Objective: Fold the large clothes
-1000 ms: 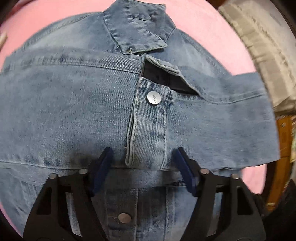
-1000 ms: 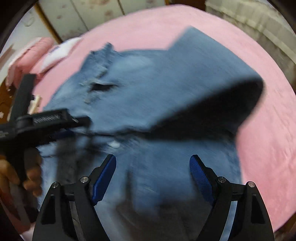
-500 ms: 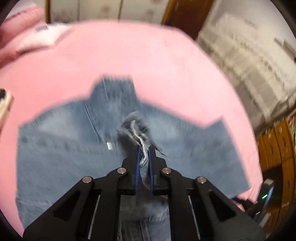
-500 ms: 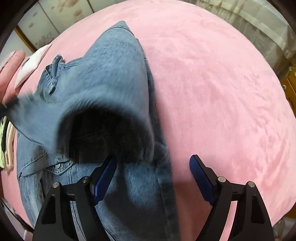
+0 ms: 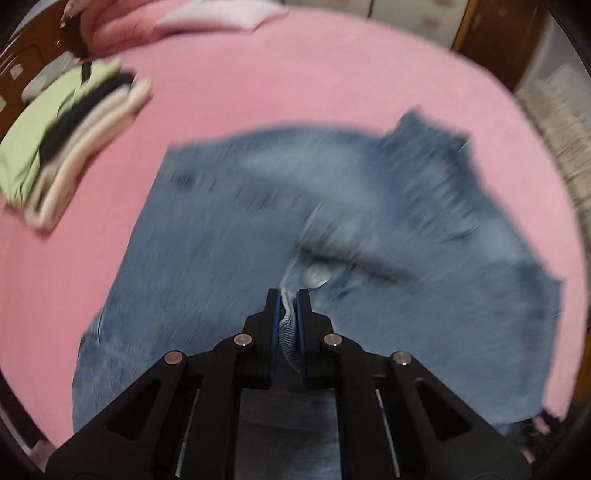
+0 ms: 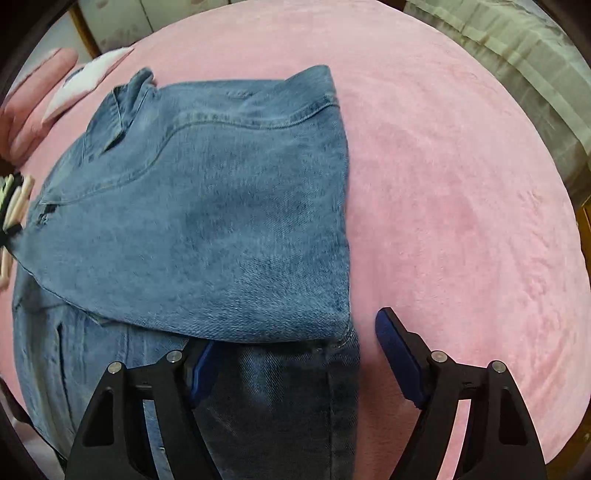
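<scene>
A blue denim jacket (image 5: 229, 236) lies on the pink bed, blurred by motion in the left wrist view. My left gripper (image 5: 288, 299) is shut on a fold of the jacket's front edge, beside a metal button (image 5: 316, 275). In the right wrist view the jacket (image 6: 207, 221) lies with a folded panel laid flat over its body, collar at the far left. My right gripper (image 6: 291, 354) is open and empty, low over the folded panel's near right corner, its left finger partly under the fold's edge.
A stack of folded clothes (image 5: 70, 144), green, black and beige, sits at the far left of the pink bed (image 6: 461, 206). Pink pillows (image 5: 207, 16) lie at the head. A pale curtain or bedding (image 6: 517, 48) and wooden furniture border the right side.
My left gripper shut on the jacket's front edge and has carried it sideways, lifted. The folded panel seen raised in the right wrist view now lies flat on the jacket.
</scene>
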`<state>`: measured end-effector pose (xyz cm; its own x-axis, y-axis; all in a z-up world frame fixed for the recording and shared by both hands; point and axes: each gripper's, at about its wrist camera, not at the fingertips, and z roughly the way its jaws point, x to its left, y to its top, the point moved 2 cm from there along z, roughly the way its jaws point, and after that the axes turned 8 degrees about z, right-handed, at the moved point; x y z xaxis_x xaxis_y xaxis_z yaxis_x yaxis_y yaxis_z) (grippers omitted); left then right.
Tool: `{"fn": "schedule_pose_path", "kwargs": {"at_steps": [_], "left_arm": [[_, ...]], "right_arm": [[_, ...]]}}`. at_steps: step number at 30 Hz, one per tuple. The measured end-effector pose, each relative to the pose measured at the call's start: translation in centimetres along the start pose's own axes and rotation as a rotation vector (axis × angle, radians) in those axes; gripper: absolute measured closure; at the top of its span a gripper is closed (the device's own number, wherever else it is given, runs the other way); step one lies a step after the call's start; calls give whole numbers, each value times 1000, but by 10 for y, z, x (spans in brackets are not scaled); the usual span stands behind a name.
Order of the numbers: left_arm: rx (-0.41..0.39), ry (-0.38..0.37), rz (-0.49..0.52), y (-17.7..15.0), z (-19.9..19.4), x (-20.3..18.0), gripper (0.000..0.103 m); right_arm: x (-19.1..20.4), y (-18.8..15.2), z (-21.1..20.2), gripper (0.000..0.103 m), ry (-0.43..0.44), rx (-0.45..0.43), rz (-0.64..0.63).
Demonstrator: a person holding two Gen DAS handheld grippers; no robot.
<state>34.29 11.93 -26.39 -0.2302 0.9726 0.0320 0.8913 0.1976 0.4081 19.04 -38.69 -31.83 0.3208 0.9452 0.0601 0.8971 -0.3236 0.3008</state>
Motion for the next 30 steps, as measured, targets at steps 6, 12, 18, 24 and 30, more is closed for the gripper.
{"fn": "schedule_pose_path", "kwargs": {"at_steps": [6,12,18,24,30], "left_arm": [[-15,57,10,-26,-2,2,97],[-36,136,14,-30,-32,21,97],[32,136,-36,-54,-27,36,95],[-8,387,-51,-61,-57,38,95],[56,-101,202,-52,-57,-39,67]], "right_arm": [[-25,-9,-13,23,31,65,8],[-52,-8,-75,24,124,-88,48],[-49,7,-83,34,226,-122,69],[13,14,-44,73,397,39,39],[88,-1,-6,96,603,230,-58]]}}
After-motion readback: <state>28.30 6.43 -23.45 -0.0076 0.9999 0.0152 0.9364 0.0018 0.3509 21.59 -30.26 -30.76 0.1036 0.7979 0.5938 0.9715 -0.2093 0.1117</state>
